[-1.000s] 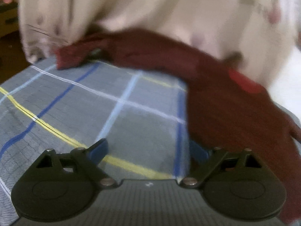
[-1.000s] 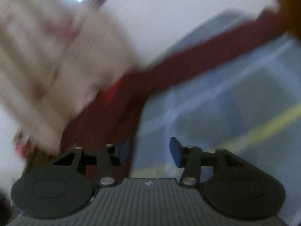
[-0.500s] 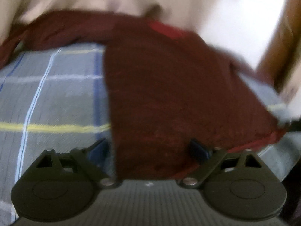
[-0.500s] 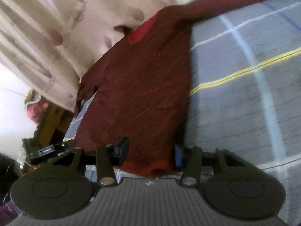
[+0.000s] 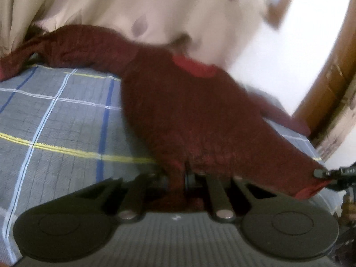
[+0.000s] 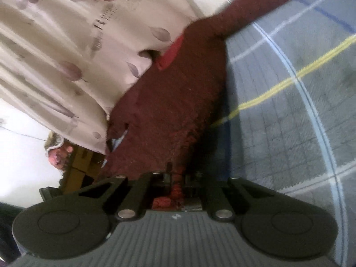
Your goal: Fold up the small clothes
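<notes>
A small dark red sweater [image 5: 189,115] with a brighter red collar [image 5: 193,67] lies flat on a grey plaid bedspread [image 5: 66,122], one sleeve [image 5: 66,46] stretched to the left. My left gripper [image 5: 187,175] is shut on the sweater's near hem, and the cloth bunches between the closed jaws. In the right wrist view the sweater [image 6: 178,102] runs away from the camera, collar [image 6: 171,53] at the far end. My right gripper [image 6: 175,175] is shut on another part of the hem, with red ribbing pinched between its jaws.
A beige leaf-print curtain [image 5: 133,6] hangs right behind the sweater's collar end. The bedspread [image 6: 289,111] spreads out beside the garment. A wooden door frame [image 5: 329,71] stands at the right, and wooden furniture [image 6: 82,162] sits beyond the bed's edge.
Both grippers moved in to the sweater's near hem with open jaws and have now shut on it. The cloth at the hem is gathered where it lay flat before.
</notes>
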{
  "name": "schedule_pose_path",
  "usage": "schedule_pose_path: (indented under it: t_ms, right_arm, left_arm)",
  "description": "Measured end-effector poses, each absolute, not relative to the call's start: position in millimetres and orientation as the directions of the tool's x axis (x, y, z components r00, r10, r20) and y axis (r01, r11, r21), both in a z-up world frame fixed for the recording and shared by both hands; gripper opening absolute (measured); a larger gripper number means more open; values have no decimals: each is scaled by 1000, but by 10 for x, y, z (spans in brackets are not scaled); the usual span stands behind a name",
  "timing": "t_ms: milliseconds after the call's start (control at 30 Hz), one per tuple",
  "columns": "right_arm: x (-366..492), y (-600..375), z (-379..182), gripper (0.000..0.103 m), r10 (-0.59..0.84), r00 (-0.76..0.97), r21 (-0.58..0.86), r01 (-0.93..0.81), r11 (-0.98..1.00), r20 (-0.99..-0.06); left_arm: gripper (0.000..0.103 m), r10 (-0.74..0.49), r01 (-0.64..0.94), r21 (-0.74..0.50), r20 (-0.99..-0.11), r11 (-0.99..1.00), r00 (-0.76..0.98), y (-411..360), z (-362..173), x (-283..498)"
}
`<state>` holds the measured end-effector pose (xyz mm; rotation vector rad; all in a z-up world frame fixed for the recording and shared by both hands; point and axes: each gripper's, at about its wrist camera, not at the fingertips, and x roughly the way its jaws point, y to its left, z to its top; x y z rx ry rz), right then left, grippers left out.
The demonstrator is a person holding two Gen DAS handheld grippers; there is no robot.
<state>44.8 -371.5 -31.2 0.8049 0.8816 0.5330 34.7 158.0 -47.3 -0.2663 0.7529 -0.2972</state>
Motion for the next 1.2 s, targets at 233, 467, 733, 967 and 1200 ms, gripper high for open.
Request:
schedule_pose_path:
  t_ms: [233,467,733,967,1200]
  right_arm:
    - [124,-3837,-146,11,702,543,808,-70,585,-461]
    - [-15,-3922,-381,19,698,504,814,19,580,-509]
    - [357,-5260,-18,48,390,830,818,129,561,-399]
    - [1386,-6565,-200,52,124,870,777,351,523,-477]
    - [2088,-7115,-510,74,59,872,781,404,477,-487]
  left_arm:
    - [11,-352,152,-339,-671,929,653,1513,-583,-2]
    - [50,-215,-4,-331,-622,944,753,1833,-467,-263]
    - [103,-70,-73,-304,-435,950,898,1790,-23,-45]
    - [103,-124,-68,-365,-479,929,869,1196,-450,546]
    - [103,-108,-103,-327,-565,939,818,1053,-816,800]
